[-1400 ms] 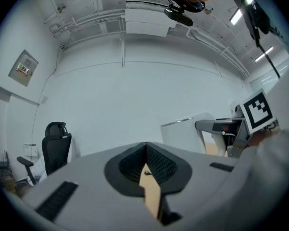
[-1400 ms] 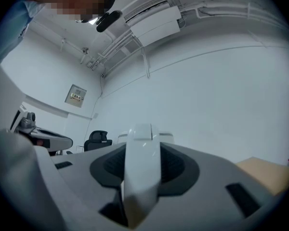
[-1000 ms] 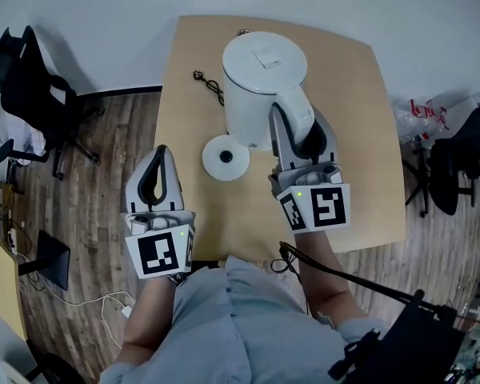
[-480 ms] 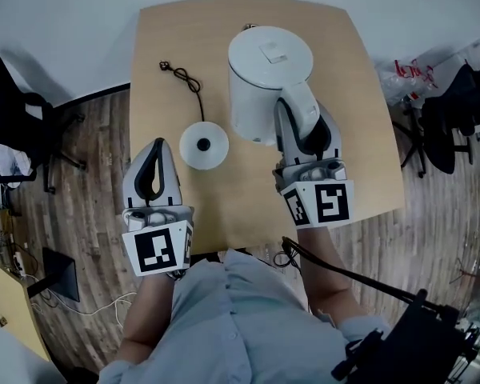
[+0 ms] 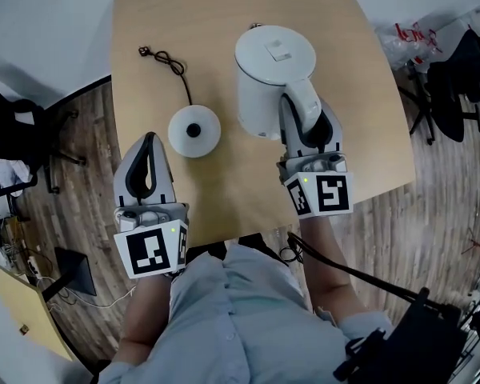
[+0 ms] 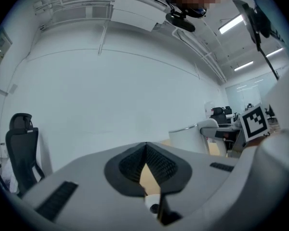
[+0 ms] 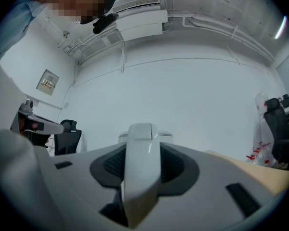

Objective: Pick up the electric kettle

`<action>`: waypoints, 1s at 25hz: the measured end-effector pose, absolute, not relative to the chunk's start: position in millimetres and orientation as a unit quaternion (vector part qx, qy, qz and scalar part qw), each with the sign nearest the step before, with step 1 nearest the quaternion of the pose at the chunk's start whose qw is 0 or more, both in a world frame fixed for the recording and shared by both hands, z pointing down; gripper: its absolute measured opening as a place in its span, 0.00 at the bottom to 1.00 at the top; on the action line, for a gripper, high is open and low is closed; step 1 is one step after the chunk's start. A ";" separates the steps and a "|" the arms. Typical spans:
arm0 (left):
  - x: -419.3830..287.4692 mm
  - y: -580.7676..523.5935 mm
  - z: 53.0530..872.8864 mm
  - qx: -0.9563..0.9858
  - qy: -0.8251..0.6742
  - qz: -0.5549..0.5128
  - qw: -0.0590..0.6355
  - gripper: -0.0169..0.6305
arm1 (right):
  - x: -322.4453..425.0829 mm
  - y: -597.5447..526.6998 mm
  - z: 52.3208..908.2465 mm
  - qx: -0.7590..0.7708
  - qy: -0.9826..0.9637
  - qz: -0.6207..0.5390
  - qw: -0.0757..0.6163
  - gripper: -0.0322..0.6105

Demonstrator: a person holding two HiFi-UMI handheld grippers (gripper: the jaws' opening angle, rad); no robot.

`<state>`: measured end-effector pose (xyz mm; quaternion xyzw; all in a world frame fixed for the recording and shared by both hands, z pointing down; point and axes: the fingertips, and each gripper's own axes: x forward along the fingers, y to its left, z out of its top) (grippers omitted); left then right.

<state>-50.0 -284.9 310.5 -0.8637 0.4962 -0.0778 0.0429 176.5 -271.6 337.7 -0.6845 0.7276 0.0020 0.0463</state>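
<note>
The white electric kettle (image 5: 272, 74) stands upright over the right half of the wooden table (image 5: 224, 190), clear of its round white base (image 5: 194, 131). My right gripper (image 5: 302, 114) is shut on the kettle's handle (image 5: 304, 106), one jaw on each side. In the right gripper view the white handle (image 7: 142, 162) fills the gap between the jaws. I cannot tell whether the kettle touches the table. My left gripper (image 5: 150, 138) hovers by the table's near left edge, shut and empty, its tips just short of the base. The kettle (image 6: 189, 137) also shows in the left gripper view, at the right.
A black cord with plug (image 5: 172, 64) runs from the base toward the far left of the table. Office chairs (image 5: 456, 62) and a plastic bag (image 5: 404, 38) stand on the wooden floor at the right, and another chair (image 5: 16, 134) at the left.
The right gripper and the kettle have shifted right, farther from the base, and sunk lower. The left gripper has drifted a little toward the base. Both grips look unchanged.
</note>
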 end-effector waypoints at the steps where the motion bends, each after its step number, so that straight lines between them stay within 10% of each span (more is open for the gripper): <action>1: -48.8 -285.6 312.1 -0.864 0.494 -0.081 0.042 0.03 | 178.8 -271.8 343.4 -0.686 0.726 -0.002 0.046 0.28; 25: -11.3 -274.8 314.6 -0.881 0.462 -0.095 0.045 0.03 | 185.7 -222.7 396.2 -0.680 0.731 -0.034 0.037 0.30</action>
